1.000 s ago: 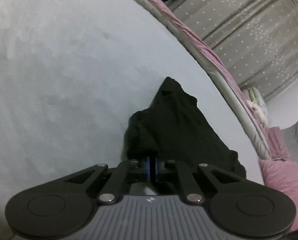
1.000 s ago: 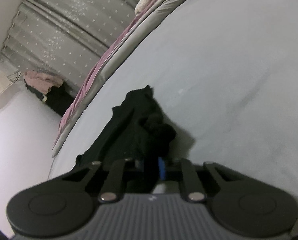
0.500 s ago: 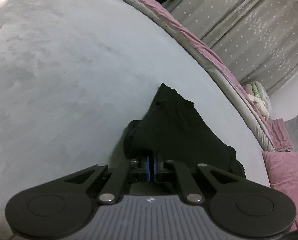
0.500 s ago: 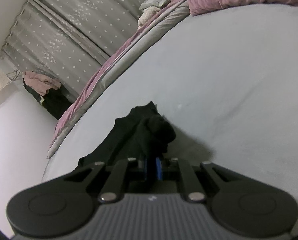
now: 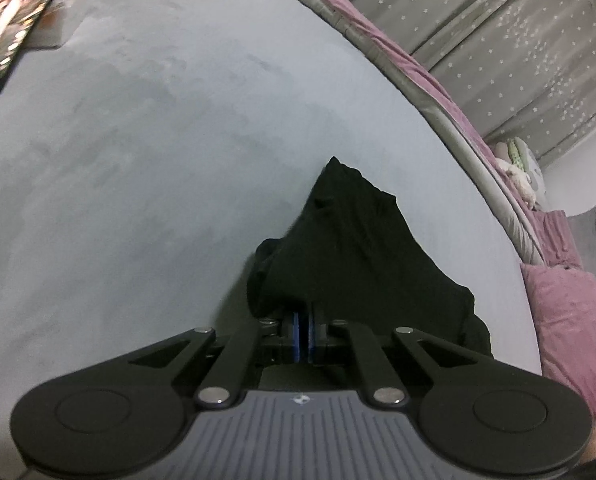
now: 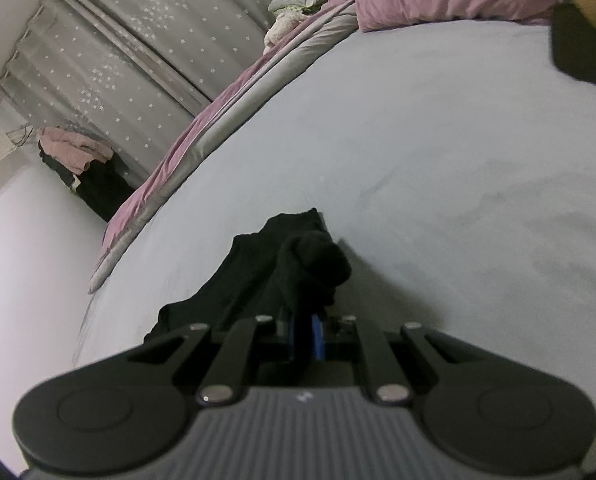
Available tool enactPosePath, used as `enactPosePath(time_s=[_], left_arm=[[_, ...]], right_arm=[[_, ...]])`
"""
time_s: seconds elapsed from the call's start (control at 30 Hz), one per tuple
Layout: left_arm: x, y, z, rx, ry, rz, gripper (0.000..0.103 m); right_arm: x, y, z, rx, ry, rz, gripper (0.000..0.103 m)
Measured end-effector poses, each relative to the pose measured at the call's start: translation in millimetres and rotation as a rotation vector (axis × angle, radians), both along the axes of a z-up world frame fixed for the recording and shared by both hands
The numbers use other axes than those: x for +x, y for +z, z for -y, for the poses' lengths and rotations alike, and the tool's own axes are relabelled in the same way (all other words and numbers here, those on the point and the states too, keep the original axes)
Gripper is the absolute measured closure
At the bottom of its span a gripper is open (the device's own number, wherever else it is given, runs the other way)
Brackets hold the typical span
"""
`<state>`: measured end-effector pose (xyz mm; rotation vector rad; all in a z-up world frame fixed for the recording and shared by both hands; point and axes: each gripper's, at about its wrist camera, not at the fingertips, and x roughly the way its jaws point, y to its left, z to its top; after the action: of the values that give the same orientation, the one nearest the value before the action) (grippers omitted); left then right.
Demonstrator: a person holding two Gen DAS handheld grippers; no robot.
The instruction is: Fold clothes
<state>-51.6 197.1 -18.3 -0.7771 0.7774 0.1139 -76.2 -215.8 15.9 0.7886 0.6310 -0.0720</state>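
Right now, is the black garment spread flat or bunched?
Bunched: the black garment hangs in crumpled folds from both shut jaws, trailing onto the bed.

Both tongs, left and right, have black linkages, silver rivets, blue pads and ribbed grey housings.

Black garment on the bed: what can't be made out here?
- Left wrist view: the black garment is too dark to tell its type; the left tongs hide its near edge.
- Right wrist view: the right tongs hide the gripped edge; a dark shape is cut off top right.
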Motion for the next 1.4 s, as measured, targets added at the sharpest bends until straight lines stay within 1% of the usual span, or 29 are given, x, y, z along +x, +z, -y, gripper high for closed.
enactPosePath(time_s=[0.2, 0.33, 0.43, 0.6, 0.67, 0.77, 0.87, 0.9, 0.93, 0.97, 1.0, 1.03, 1.13, 1.23, 1.4], left_arm=[[-41, -2, 0, -0.018, -0.022, -0.028, 0.098], [-65, -3, -1, -0.030, -0.039, -0.044, 0.098], [-79, -6, 1, -0.021, -0.059, -0.056, 0.098], [-89, -19, 2, -0.015, -0.085, -0.065, 0.097], [-91, -26, 1, -0.016, -0.096, -0.064, 0.094], [-93, -26, -2, -0.008, -0.132, -0.039, 0.092], [-94, -23, -6, 0.014, -0.169, -0.022, 0.089], [-94, -21, -6, 0.024, -0.180, -0.019, 0.087], [-93, -19, -6, 0.038, -0.184, -0.016, 0.084], [-92, -16, -6, 0.051, -0.187, -0.012, 0.079], [-91, -14, -6, 0.065, -0.191, -0.008, 0.077], [-90, -12, -6, 0.078, -0.195, -0.004, 0.074], [-87, -5, -6, 0.119, -0.207, 0.007, 0.068], [-84, 3, -6, 0.159, -0.219, 0.018, 0.061], [-69, 12, -7, 0.221, -0.234, 0.028, 0.060]], right_arm=[[-56, 1, 0, -0.003, -0.002, -0.005, 0.095], [-92, -5, 3, -0.002, -0.007, -0.026, 0.095], [-112, -11, 7, 0.001, -0.010, -0.043, 0.095], [-129, -23, 7, -0.008, 0.005, -0.072, 0.094], [-131, -28, 3, -0.030, 0.013, -0.085, 0.094], [-132, -34, 0, -0.062, 0.027, -0.103, 0.093], [-133, -38, 1, -0.075, 0.033, -0.103, 0.088], [-134, -38, 2, -0.073, 0.035, -0.099, 0.083], [-134, -37, 3, -0.072, 0.037, -0.093, 0.074], [-134, -36, 3, -0.076, 0.037, -0.089, 0.069], [-134, -34, 4, -0.089, 0.036, -0.083, 0.059], [-135, -32, 4, -0.106, 0.035, -0.077, 0.053], [-134, -24, 5, -0.166, 0.036, -0.068, 0.051], [-130, -18, 7, -0.181, 0.037, -0.062, 0.050], [-119, -6, 9, -0.201, 0.041, -0.038, 0.047]])
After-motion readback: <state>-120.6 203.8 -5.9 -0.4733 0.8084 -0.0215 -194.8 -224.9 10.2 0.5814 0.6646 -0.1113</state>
